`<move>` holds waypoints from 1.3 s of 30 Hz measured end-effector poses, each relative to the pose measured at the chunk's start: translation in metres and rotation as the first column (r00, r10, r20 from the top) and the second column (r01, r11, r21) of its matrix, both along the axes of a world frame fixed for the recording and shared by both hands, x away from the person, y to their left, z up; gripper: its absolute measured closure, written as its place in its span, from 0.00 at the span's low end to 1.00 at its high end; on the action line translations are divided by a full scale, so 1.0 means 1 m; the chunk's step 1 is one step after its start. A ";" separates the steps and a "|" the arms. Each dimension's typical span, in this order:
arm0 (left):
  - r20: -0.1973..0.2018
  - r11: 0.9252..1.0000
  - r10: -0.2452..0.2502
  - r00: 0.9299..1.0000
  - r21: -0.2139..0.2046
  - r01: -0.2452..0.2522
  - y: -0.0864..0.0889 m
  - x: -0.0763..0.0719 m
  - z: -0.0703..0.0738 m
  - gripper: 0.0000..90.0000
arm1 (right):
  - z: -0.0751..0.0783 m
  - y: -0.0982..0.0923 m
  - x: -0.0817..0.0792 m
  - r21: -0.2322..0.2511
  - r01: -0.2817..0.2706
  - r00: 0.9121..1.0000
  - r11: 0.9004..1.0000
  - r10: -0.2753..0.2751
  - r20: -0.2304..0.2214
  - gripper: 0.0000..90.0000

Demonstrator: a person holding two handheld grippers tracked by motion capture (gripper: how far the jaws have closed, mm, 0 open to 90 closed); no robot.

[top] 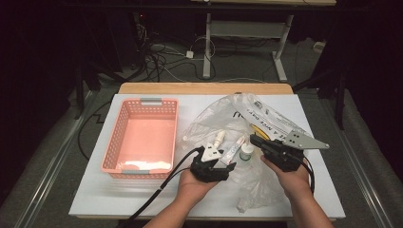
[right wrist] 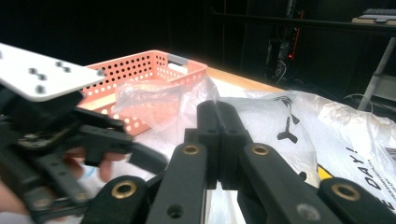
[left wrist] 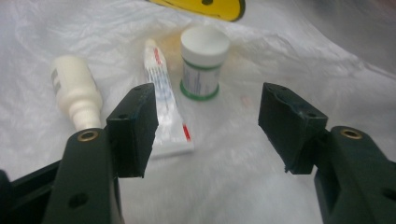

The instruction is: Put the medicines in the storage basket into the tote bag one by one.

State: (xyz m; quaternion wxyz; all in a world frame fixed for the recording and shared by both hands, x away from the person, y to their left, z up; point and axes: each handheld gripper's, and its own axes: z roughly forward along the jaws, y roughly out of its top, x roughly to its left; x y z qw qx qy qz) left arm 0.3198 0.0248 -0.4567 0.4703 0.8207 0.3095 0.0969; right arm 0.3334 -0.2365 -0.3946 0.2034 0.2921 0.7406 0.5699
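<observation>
High view looks down; gripper views sit close, sharing the plastic bag (top: 266,118)

On the table (top: 95,199) we find the basket (top: 142,135) to the left and the bag (top: 266,118) to the right, spread flat beside it. On the bag lie three things in a row — the bottle (left wrist: 77,95) leftmost, the tube (left wrist: 163,102) in the middle, the jar (left wrist: 203,63) on the right, just beside the tube. Behind the jar sits a disc (left wrist: 205,7), partly out of frame. Nearer us, the left gripper (top: 223,166) hangs before the tube, and the right gripper (top: 256,140) sits just right of the jar — over the bag. Behind the table we see a desk frame (top: 247,33) and cables (top: 161,59) on the floor.
</observation>
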 end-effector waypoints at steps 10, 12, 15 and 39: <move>-0.036 0.990 0.021 0.999 0.137 -0.016 0.024 -0.030 -0.022 0.28 | -0.001 0.002 -0.001 -0.010 -0.004 1.000 1.000 0.004 0.000 1.00; -0.050 0.988 0.050 0.997 0.151 -0.042 0.027 -0.027 -0.025 0.26 | -0.001 0.002 -0.001 -0.008 -0.001 1.000 1.000 0.001 -0.004 1.00; -0.069 0.982 0.106 0.992 0.164 -0.094 0.029 -0.017 -0.029 0.20 | -0.002 0.002 -0.001 -0.013 -0.001 1.000 1.000 0.001 -0.002 1.00; -0.092 0.979 0.042 0.995 0.202 -0.022 0.003 0.006 -0.032 0.98 | -0.006 0.001 -0.003 -0.028 0.009 1.000 1.000 -0.009 -0.012 1.00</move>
